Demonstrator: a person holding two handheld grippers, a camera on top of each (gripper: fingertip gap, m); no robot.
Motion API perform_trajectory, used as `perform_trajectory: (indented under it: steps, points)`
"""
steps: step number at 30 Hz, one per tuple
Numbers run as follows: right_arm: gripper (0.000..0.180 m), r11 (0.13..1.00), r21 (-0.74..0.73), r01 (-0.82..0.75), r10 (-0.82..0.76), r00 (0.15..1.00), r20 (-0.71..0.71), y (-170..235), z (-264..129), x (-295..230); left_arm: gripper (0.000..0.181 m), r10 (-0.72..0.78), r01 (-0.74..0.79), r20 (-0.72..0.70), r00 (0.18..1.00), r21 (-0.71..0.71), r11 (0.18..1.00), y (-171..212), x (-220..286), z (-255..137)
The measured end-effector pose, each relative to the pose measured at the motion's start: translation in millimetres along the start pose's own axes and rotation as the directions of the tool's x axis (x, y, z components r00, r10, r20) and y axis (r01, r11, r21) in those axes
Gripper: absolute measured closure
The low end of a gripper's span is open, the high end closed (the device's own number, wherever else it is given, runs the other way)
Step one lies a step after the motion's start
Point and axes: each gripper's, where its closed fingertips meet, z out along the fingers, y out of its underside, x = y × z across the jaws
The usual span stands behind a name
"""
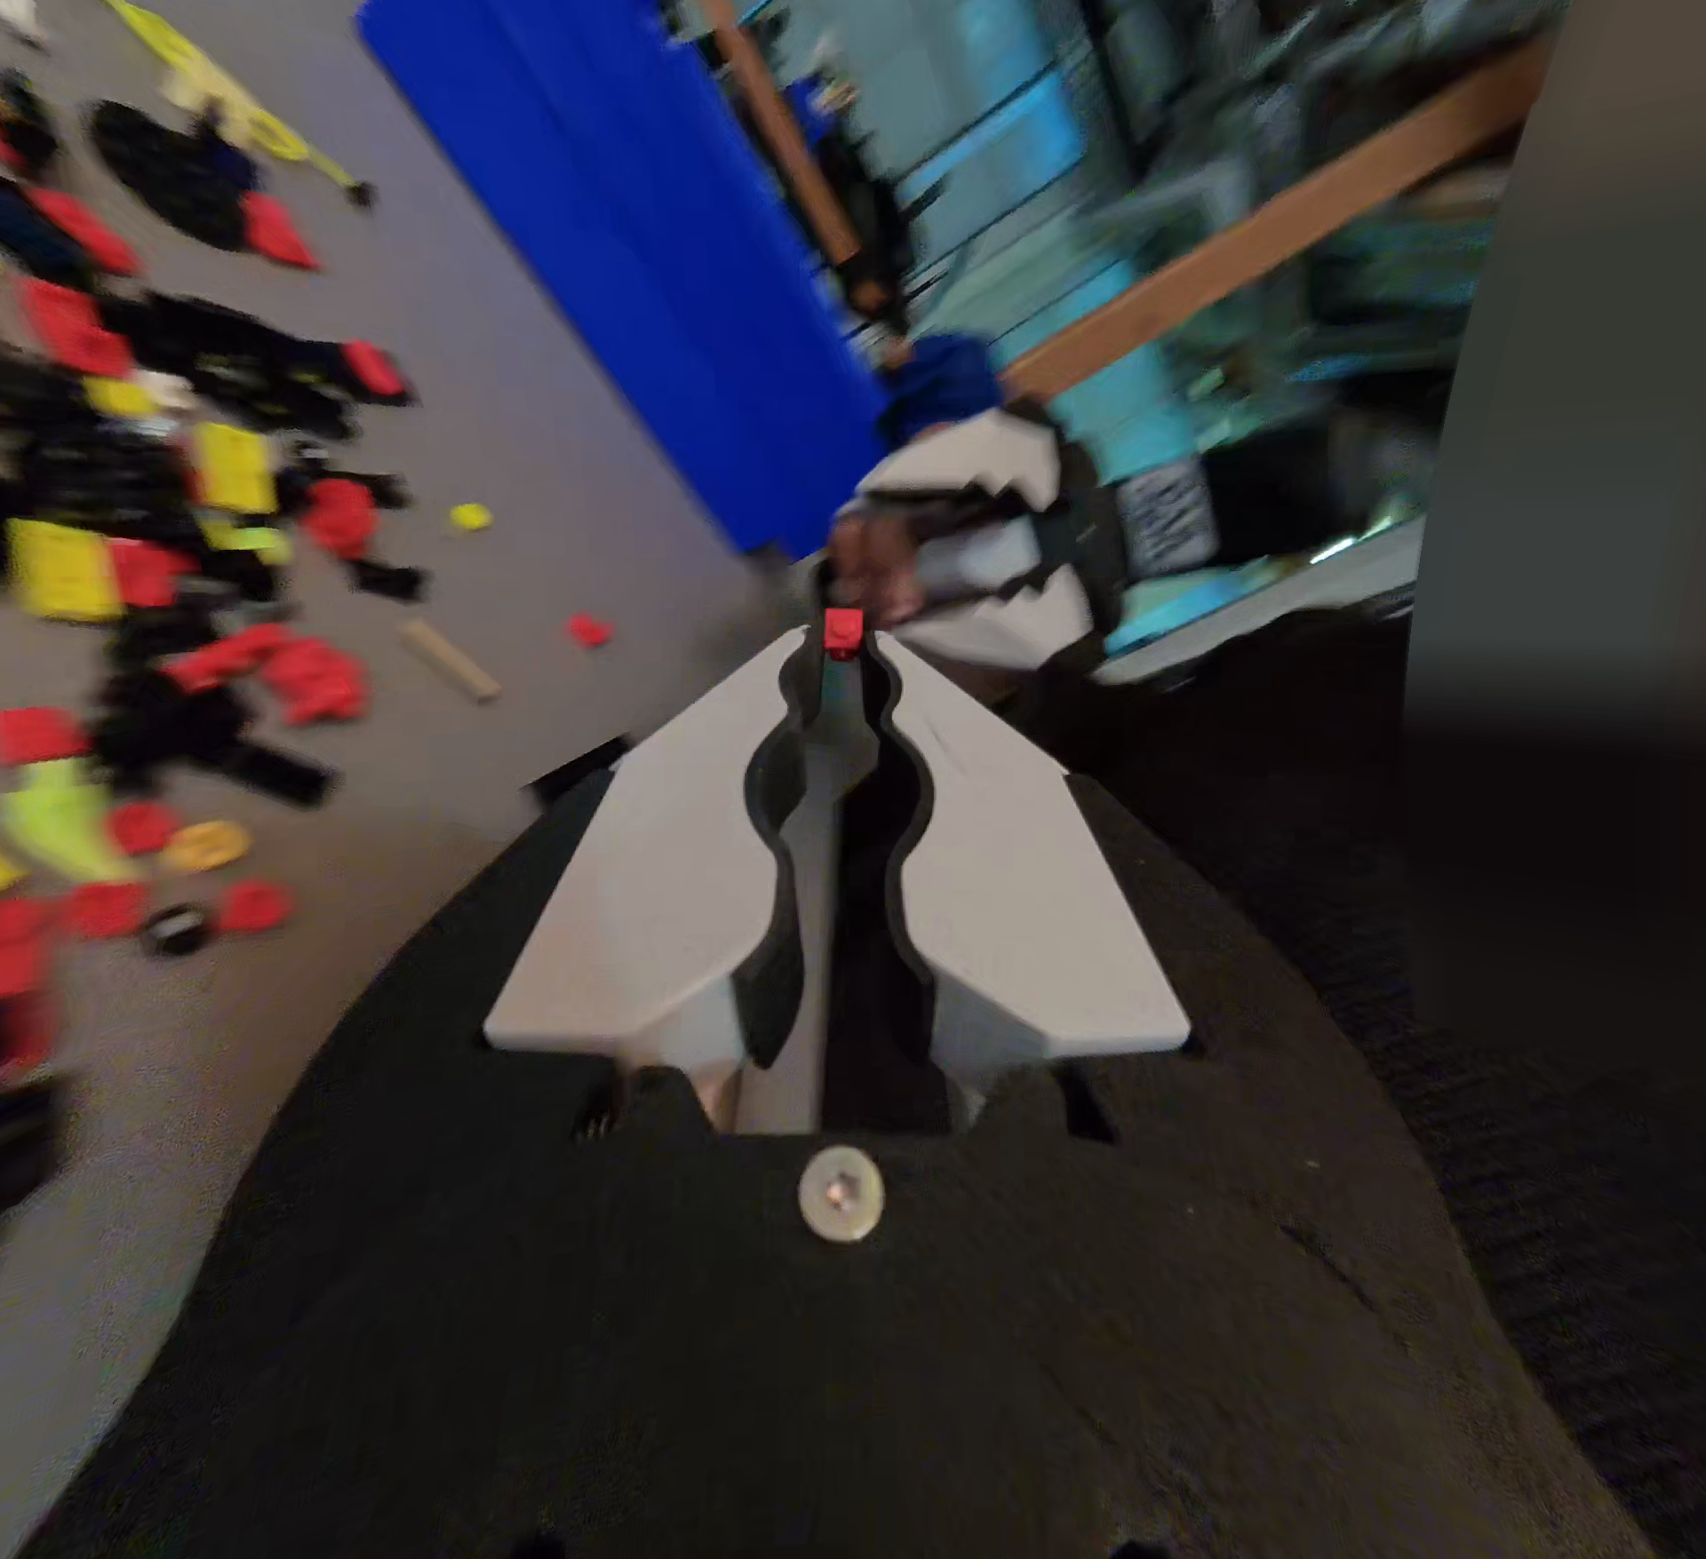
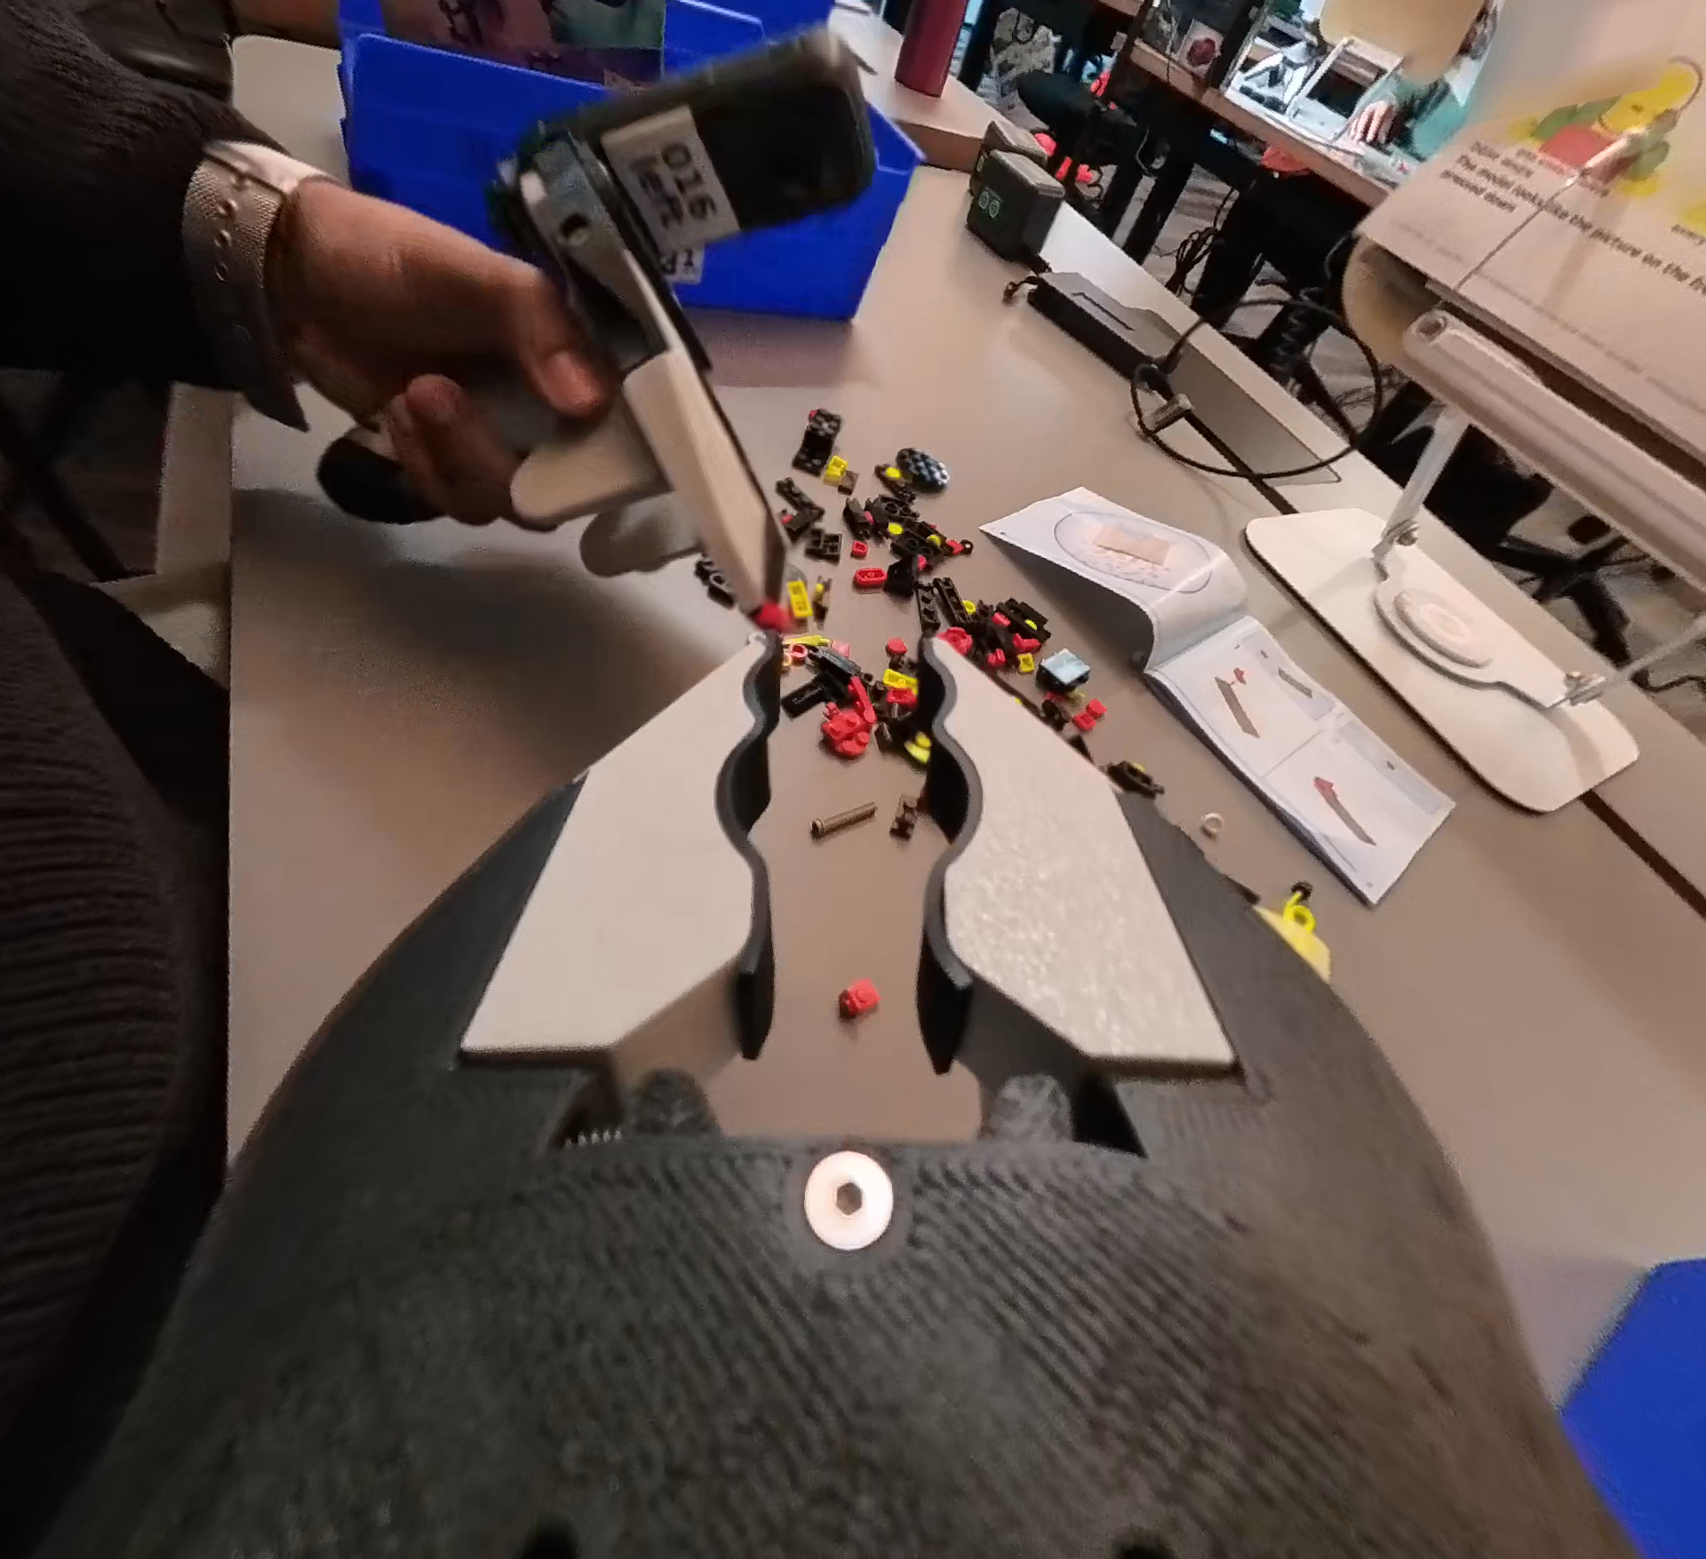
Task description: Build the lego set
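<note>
Pinching 1 small red plastic lego piece (image 1: 841, 634) at the very tips, my left tool (image 1: 842, 638) is closed on it, lifted off the grey surface (image 2: 462, 730). Left wrist view is smeared w/ blur, so I can't tell the piece's exact shape or which way its studs face.

Right tool (image 2: 849, 675) has its jaws spread apart w/ nothing between them; it hangs over the near end of the scattered pile of black, red and yellow lego bits (image 2: 914, 592). In the right wrist view the held red piece sits just above the pile's left edge, close to my right tool's left fingertip.

How I'd do this step well, imo:
- Grip is only at the tip, so the piece could twist or pop out. Slow the left tool, no sudden swings.
- Check the open white instruction booklet (image 2: 1292, 739), lying right of the pile, before picking a mate.
- Bring the right tool down on the matching part, grip it by the sides, leave studs clear.
- Line up squarely, then press straight; an angled push likely flips the tiny piece.

1 loose red piece (image 2: 859, 1000) and a dark metal screw (image 2: 843, 821) lie on the surface under my right tool; keep clear of both. Blue plastic bins (image 2: 794, 241) stand well behind the pile.
</note>
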Motion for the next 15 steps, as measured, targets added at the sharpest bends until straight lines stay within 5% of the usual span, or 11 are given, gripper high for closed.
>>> perform_trajectory:
  steps: [3, 6, 15]
  points:
    - [0.152, 0.999, -0.004, -0.054, 0.054, 0.999, 0.0, 4, -3, 6, 0.175, 0.342, -0.261, 0.29, 0.894, -0.285, 0.922, 22, -38, -17]
    - [0.153, 0.996, -0.022, -0.091, 0.091, 0.996, -0.001, 9, -3, 10, 0.175, 0.593, -0.351, 0.36, 0.72, -0.549, 0.759, 46, -65, -30]
    - [0.157, 0.979, -0.188, -0.079, 0.098, 0.99, 0.098, 39, 9, -14, 0.174, 0.742, -0.423, 0.235, 0.628, -0.698, 0.578, 70, -74, -20]
